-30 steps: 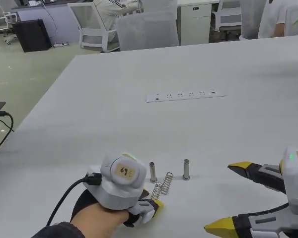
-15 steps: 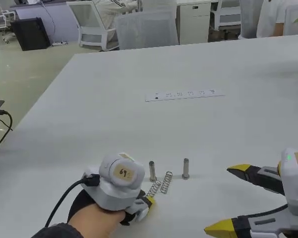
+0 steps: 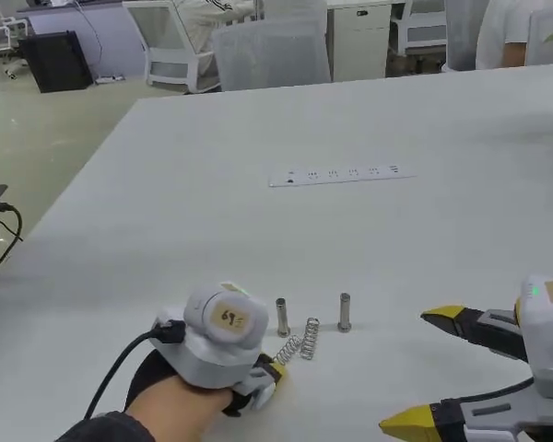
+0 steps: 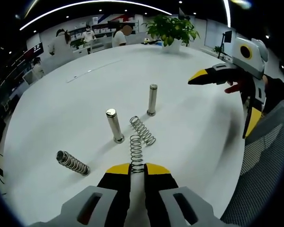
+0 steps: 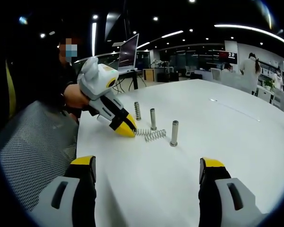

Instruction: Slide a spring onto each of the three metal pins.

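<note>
Grip on silver coil spring (image 4: 136,150), near edge of white desk (image 3: 212,184)

Left gripper (image 4: 137,166) clamps its end. Second loose spring (image 4: 142,130) lies just beside; bare upright steel pin (image 4: 114,125) stands beyond, another steel pin (image 4: 152,100) farther. Right gripper (image 5: 147,163) gapes wide.

Workbench (image 3: 258,230) was white and matte. Power strip (image 3: 341,176) sat well ahead of left gripper (image 3: 275,372). Farther beyond: grey mesh chairs (image 3: 272,55), white cabinet (image 3: 361,46), pale glossy floor (image 3: 46,129). Ceiling strip lights (image 5: 93,35) were lit.
</note>
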`<move>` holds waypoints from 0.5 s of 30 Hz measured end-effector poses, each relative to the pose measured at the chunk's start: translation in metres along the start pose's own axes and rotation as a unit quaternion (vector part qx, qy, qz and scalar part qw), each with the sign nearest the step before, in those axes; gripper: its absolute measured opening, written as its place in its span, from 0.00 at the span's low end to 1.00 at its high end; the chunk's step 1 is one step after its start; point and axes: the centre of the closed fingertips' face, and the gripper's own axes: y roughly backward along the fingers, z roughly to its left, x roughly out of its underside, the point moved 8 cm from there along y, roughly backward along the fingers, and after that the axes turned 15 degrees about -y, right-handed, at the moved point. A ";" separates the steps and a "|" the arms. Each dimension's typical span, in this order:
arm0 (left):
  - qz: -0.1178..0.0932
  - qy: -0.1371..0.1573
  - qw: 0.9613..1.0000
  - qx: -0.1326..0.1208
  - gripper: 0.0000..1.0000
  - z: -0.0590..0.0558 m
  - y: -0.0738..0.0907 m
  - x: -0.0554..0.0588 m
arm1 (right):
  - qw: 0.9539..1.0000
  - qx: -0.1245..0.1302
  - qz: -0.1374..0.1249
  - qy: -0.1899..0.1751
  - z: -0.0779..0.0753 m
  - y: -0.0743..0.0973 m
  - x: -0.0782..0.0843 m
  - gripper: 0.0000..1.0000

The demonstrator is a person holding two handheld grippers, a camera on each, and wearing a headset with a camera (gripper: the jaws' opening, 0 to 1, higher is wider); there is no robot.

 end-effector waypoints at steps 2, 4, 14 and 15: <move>0.000 0.001 1.000 0.003 0.03 0.001 0.003 0.000 | 1.000 0.000 0.000 0.000 0.000 0.000 -0.001 0.89; -0.002 0.002 1.000 0.007 0.03 0.001 0.008 -0.001 | 1.000 -0.001 0.001 0.001 0.001 0.000 -0.001 0.89; -0.016 -0.004 0.999 0.032 0.02 -0.002 0.032 -0.005 | 1.000 -0.001 0.004 0.000 0.002 -0.001 0.000 0.88; -0.020 -0.003 0.999 0.034 0.02 -0.003 0.034 -0.007 | 1.000 -0.001 0.004 0.000 0.003 0.000 0.000 0.88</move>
